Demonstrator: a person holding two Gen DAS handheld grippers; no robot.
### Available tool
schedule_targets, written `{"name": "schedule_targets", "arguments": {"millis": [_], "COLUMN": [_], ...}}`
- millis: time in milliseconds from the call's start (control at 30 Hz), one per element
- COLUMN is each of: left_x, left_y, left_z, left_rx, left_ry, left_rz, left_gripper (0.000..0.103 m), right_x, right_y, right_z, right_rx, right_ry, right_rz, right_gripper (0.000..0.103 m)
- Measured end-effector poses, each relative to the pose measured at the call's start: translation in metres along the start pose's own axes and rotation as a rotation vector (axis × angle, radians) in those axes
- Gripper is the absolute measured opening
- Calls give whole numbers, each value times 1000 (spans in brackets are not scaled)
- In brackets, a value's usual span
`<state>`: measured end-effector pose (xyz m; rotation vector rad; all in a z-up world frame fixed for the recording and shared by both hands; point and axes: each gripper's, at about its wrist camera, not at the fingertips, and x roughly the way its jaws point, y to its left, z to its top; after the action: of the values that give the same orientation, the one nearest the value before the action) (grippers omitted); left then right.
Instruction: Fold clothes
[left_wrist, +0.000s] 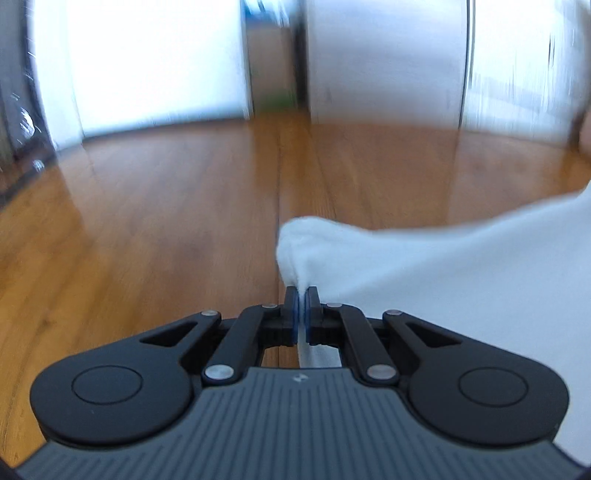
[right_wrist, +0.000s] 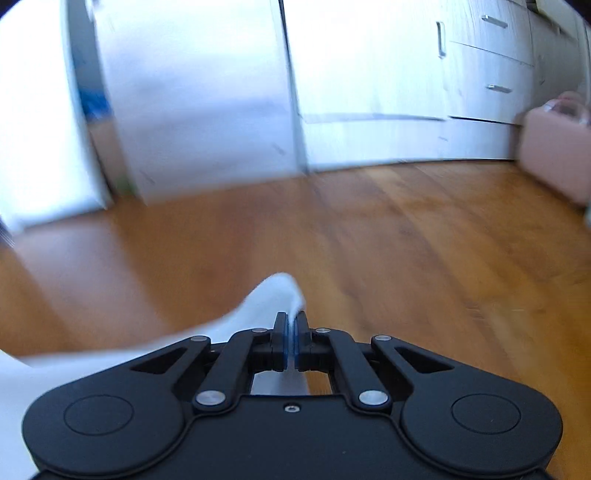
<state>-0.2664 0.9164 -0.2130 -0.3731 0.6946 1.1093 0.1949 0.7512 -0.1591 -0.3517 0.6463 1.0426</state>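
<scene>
left wrist view, left gripper (left_wrist: 302, 291) pinching white cloth (left_wrist: 461, 266) edge, right gripper (right_wrist: 291, 317) likewise, bare wood floor (left_wrist: 166, 206) ahead

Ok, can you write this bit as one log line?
left gripper: shut on cloth | right gripper: shut on cloth | cloth: white, over floor
</scene>
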Motion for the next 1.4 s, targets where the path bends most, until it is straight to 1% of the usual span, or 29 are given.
{"name": "schedule_targets", "arguments": {"millis": [67, 100, 133, 167, 233, 300, 333, 367, 433, 467, 533, 600, 633, 667, 700, 733, 767, 800, 867, 900, 933, 1000, 1100, 1167, 1233, 1300, 1333, 1367, 1400], "left_x": [19, 18, 16, 15, 14, 18, 22, 27, 36, 40, 45, 50, 49, 46, 37, 27, 16, 6, -1, 0, 4, 9, 14, 22, 27, 26, 28, 25, 13], "left_y": [1, 7, 15, 23, 37, 45, 49, 52, 55, 55, 53, 45, 36, 24, 12, 1, -9, -14, -17, -15, -12, -11, -16, -21, -26, -29, -28, -28, -27], "left_z": [-1, 0, 1, 3, 7, 10, 10, 10, 11, 12, 10, 15, 19, 22, 22, 22, 21, 18, 15, 14, 13, 11, 8, 10, 11, 12, 12, 12, 11], "left_rx": [-4, -42, -89, -132, -194, -222, -236, -250, -286, -308, -361, -354, -288, -192, -104, -16, 54, 80, 114, 114, 109, 117, 131, 162, 189, 203, 218, 231, 209], "left_ry": [100, 98, 89, 86, 82, 83, 102, 122, 134, 110, 94, 126, 141, 134, 75, 16, -47, -109, -164, -162, -149, -136, -136, -145, -132, -97, -80, -77, -98], "left_rz": [6, -15, -50, -94, -143, -173, -188, -203, -223, -222, -229, -303, -284, -227, -178, -128, -91, -77, -12, 10, 20, 55, 73, 72, 94, 135, 176, 225, 284], "left_gripper": [8, 8, 15, 26, 40, 41, 45, 55, 59, 63, 64, 61, 33, 5, 3, 3, 3, 3, 3, 3, 3, 3, 4, 3, 3, 4, 9, 12, 14], "right_x": [29, 30, 31, 29, 28, 30, 32, 36, 44, 46, 51, 51, 52, 53, 53, 54, 53, 51, 36, 30, 27, 24, 21, 22, 18, 10, 6, -2, -10], "right_y": [11, 8, 4, -3, -16, -21, -22, -23, -24, -21, -13, 3, 12, 21, 30, 40, 55, 68, 87, 93, 87, 76, 82, 89, 86, 63, 48, 29, 11], "right_z": [-4, -5, -7, -7, -8, -11, -12, -15, -20, -23, -31, -37, -38, -40, -41, -42, -43, -43, -44, -43, -38, -30, -31, -32, -25, -15, -11, -13, -15], "right_rx": [-88, -78, -57, 3, 110, 182, 216, 253, 324, 342, 373, 347, 312, 277, 243, 193, 91, -7, -177, -236, -204, -150, -237, -312, -326, -210, -126, -18, 89], "right_ry": [85, 98, 108, 111, 140, 171, 189, 212, 255, 263, 276, 258, 248, 237, 227, 216, 203, 180, 66, 18, 2, -14, -14, -1, -1, 25, 48, 81, 114], "right_rz": [-167, -187, -195, -164, -110, -67, -41, -9, 52, 73, 112, 117, 99, 80, 62, 48, 47, 36, -46, -83, -105, -116, -142, -219, -330, -328, -314, -290, -265], "right_gripper": [9, 9, 9, 11, 33, 34, 40, 50, 52, 52, 52, 52, 52, 52, 53, 41, 8, 6, 6, 6, 6, 5, 5, 5, 6, 15, 24, 29, 29]}}
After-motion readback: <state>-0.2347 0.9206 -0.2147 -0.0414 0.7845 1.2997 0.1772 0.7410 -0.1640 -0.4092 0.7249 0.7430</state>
